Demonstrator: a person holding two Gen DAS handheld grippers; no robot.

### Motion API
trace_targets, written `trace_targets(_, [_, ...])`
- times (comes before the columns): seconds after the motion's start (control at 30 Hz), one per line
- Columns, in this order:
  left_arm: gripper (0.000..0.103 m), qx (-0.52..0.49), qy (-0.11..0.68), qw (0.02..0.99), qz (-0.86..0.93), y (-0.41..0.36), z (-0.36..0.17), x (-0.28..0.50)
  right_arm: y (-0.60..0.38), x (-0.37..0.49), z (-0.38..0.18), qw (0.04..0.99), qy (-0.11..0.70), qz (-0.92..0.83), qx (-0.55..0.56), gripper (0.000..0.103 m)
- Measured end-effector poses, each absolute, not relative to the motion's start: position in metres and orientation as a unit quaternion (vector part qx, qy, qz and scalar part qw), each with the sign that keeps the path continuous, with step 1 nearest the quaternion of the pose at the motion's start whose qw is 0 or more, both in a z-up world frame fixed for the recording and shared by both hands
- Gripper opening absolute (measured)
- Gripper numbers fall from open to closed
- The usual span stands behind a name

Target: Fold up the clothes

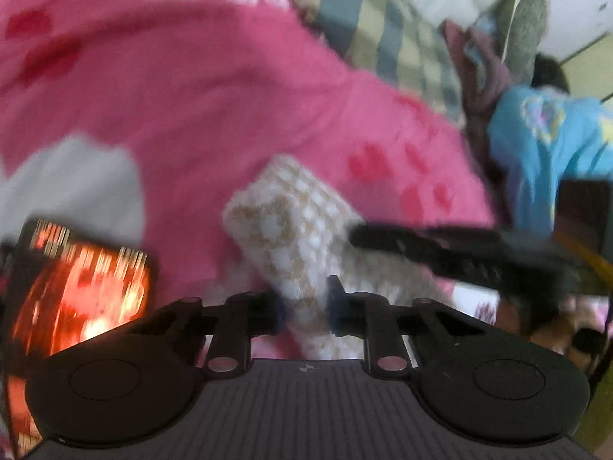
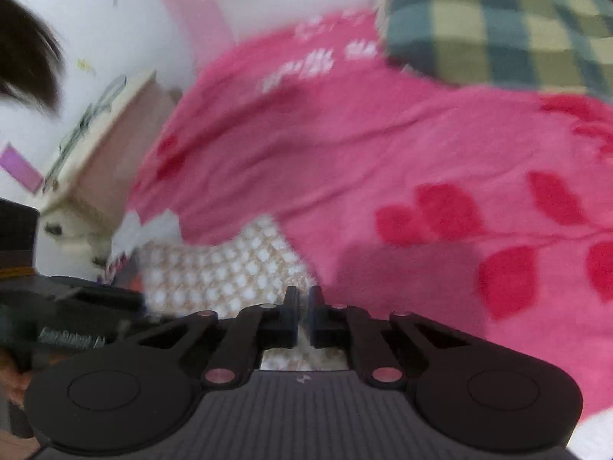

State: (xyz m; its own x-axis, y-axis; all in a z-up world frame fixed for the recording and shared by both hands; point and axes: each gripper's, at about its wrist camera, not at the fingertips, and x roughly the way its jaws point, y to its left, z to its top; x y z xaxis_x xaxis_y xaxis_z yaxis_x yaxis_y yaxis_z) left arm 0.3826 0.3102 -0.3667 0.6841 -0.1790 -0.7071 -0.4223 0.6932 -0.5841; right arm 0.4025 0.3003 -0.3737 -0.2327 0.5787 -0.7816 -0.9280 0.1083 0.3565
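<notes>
Both grippers are built in matte black: ribbed grey housing, round discs, silver pivot pins, blue-padded fingers (image 1: 336,299), a small white emblem.

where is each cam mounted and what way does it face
Left wrist: on the left gripper, angled down at the cream patterned garment on the pink blanket; the right gripper crosses in from the right.
Right wrist: on the right gripper, angled down at the same garment; the left gripper shows at left.
Shared: garment, blanket, checked cloth.
</notes>
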Motion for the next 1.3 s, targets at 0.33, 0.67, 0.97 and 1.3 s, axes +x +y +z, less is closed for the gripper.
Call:
trace_targets(0.33, [0.017,-0.247,0.334,0.909,0.035,0.3,-0.364,0.447,0.316,0.448,-0.344,0.752,0.33,0.567,-0.069,0.001])
trace_targets(0.67, [0.031,-0.265,0.349,0.894,0.09,0.32,-0.367,0.436,0.208,0.398,-0.326,0.857,0.324,0.4,0.023,0.003])
trace_targets(0.97, [0.035,-0.225,0.336,0.91,0.097,0.298,-0.343,0.417,0.024,0.403,-0.36,0.866,0.467,0.177,-0.025,0.003])
trace_targets(1.3, [0.037,-0.161,0.361,0.918,-0.027,0.245,-0.317,0.388,-0.053,0.384,-0.351,0.854,0.497,0.133,0.075,0.015])
